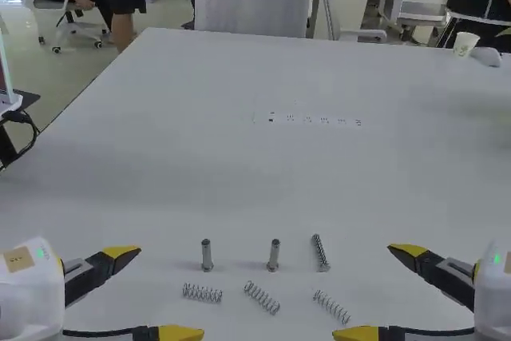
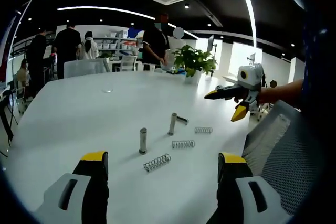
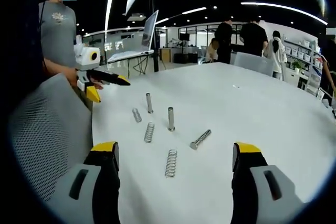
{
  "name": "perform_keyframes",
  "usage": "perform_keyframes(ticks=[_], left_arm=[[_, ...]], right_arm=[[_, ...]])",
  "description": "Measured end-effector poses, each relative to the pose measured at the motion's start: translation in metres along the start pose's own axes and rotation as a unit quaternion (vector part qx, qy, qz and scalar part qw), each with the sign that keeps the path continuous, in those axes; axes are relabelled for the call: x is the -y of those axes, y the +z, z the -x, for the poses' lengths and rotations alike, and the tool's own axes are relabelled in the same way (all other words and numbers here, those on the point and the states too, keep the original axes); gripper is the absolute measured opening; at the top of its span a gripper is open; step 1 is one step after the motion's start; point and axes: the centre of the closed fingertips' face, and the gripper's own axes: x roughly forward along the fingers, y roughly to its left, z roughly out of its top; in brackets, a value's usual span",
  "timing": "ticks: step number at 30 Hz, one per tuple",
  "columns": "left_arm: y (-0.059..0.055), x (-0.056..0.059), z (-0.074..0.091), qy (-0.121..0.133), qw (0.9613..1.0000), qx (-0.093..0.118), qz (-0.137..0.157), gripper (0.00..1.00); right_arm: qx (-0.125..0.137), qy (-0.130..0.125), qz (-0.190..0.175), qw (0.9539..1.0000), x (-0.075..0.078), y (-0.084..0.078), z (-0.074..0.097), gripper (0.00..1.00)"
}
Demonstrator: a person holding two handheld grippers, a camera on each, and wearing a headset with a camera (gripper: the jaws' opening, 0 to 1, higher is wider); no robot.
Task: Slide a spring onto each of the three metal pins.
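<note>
The left hand-held gripper, left of the middle pin, and the right hand-held gripper, right of it, both gape wide and empty. No spring is threaded yet, so the task looks to be at its start. The next move calls for a fine pinch on one thin coil. Three springy wire springs lie just in front of the middle pin. That smooth steel pin and the left pin stand upright; the right pin lies flat on the matte white counter.
</note>
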Motion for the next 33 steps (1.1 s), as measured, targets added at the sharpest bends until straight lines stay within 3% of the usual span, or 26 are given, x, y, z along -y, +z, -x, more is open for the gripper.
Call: perform_keyframes(ticks=[19,33], left_arm=[[-0.0008,-0.0023,0.0021,0.009,0.9999,0.002,0.005,0.82],[-0.0008,-0.0010,0.0013,0.009,0.9999,0.003,0.006,0.82]], right_arm=[[0.004,0.011,-0.001,0.9999,-0.0009,0.0053,-0.0088,0.88],[0.000,0.008,-0.001,1.0000,0.0001,0.0035,-0.0060,0.87]])
